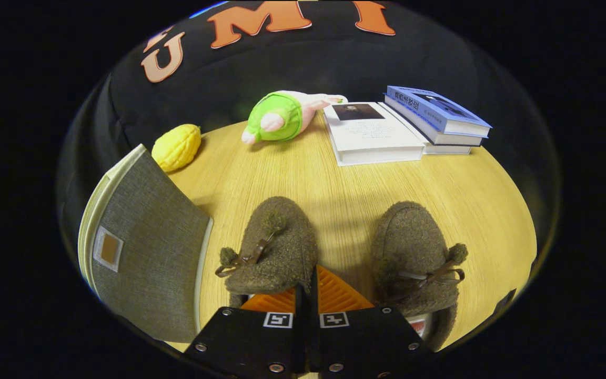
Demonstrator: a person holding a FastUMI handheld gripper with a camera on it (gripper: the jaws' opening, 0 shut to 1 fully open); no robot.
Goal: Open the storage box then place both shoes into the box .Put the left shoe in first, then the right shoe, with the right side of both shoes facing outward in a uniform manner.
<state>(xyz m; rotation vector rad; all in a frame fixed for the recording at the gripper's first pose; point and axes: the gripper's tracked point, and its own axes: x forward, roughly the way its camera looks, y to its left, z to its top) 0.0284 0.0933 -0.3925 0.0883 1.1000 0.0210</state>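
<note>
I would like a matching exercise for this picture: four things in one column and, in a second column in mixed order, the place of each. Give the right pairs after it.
Things:
1. yellow toy fruit
2. grey storage box
3. claw
4. blue book

Places:
A. on top of the other books
B. shut, at the heel of one brown shoe, the other shoe beside it
C. behind the box, near the black cloth
D. beside the shoes, lid closed

Pairs: 1-C, 2-D, 3-B, 4-A
</note>
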